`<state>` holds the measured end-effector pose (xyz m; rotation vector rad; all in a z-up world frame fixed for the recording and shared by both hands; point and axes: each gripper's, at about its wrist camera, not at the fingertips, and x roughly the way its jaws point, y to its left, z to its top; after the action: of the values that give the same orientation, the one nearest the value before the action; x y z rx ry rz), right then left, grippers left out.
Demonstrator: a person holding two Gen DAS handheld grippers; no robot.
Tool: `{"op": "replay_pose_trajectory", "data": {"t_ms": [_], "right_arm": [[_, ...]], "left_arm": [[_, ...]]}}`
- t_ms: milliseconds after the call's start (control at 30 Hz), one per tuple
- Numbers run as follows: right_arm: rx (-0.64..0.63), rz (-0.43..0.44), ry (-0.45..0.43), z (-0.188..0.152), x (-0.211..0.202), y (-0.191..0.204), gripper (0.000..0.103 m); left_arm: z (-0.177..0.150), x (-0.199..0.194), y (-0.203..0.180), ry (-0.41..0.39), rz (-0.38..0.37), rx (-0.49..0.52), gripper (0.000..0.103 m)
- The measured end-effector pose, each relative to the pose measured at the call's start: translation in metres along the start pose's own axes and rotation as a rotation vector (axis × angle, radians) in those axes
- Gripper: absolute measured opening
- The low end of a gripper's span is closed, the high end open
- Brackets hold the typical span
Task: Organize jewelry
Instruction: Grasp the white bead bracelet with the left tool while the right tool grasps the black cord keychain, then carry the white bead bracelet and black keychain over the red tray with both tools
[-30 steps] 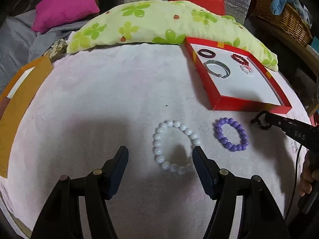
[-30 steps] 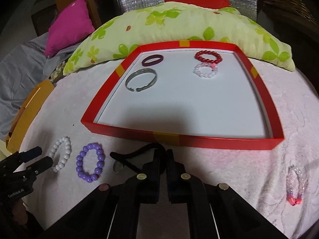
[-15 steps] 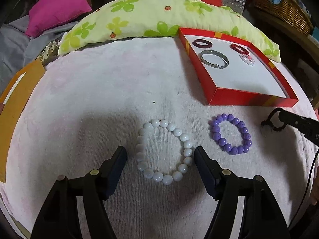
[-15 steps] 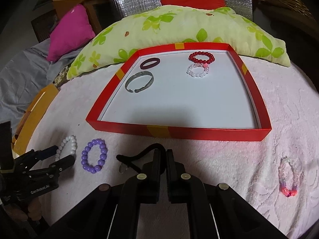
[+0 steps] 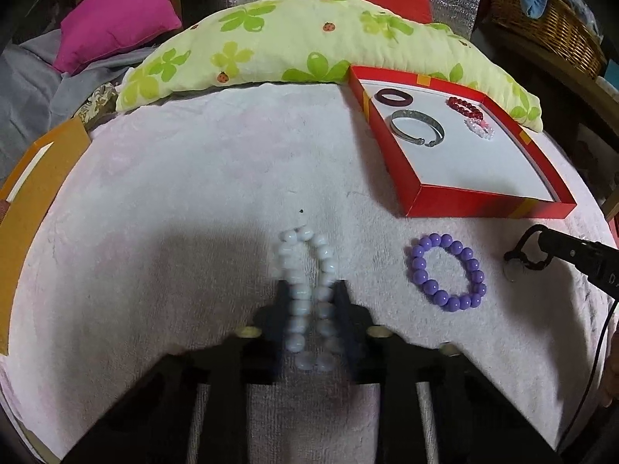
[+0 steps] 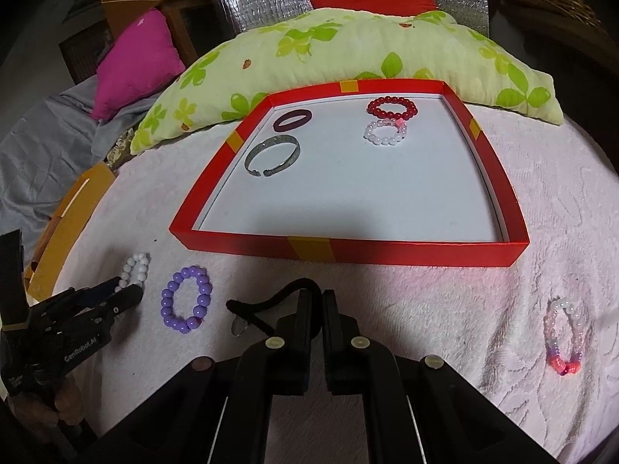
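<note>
My left gripper (image 5: 311, 290) has its jaws closing on the white bead bracelet (image 5: 305, 239), whose loop is squeezed long and narrow between the pads on the pink cloth. From the right wrist view the same gripper (image 6: 123, 290) shows at the far left with the white bracelet (image 6: 135, 266). A purple bead bracelet (image 5: 429, 290) lies to its right. My right gripper (image 6: 317, 297) is shut on a black cord (image 6: 271, 301) with a small pendant, just in front of the red tray (image 6: 348, 249). The tray holds a maroon bangle (image 6: 278, 123), a silver cuff (image 6: 251, 158) and two small bead bracelets.
A pink and white bead bracelet (image 6: 565, 365) lies on the cloth at the right. A green flowered pillow (image 5: 271, 38) runs along the back, with an orange box (image 5: 23, 208) at the left edge. A wicker basket (image 5: 549, 19) sits at the back right.
My left jaws have come together around the white bracelet and pressed its round loop into a narrow one. The right gripper and its cord have stayed put.
</note>
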<state>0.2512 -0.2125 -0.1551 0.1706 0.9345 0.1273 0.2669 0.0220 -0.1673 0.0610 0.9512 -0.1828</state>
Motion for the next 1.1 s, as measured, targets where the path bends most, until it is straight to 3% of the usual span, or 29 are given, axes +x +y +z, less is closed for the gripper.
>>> {"op": "replay_pose_trajectory", "data": {"t_ms": [433,1100], "right_arm": [[-0.003,0.019,-0.023,-0.003,-0.011,0.002,0.006],[0.023,0.015,-0.056,-0.006,-0.033,-0.016,0.006]], "left_arm": [[0.001,-0.015,-0.007,-0.055,0.047,0.03,0.019],[0.004,-0.043,-0.018,-0.118,0.062,0.055,0.019]]}}
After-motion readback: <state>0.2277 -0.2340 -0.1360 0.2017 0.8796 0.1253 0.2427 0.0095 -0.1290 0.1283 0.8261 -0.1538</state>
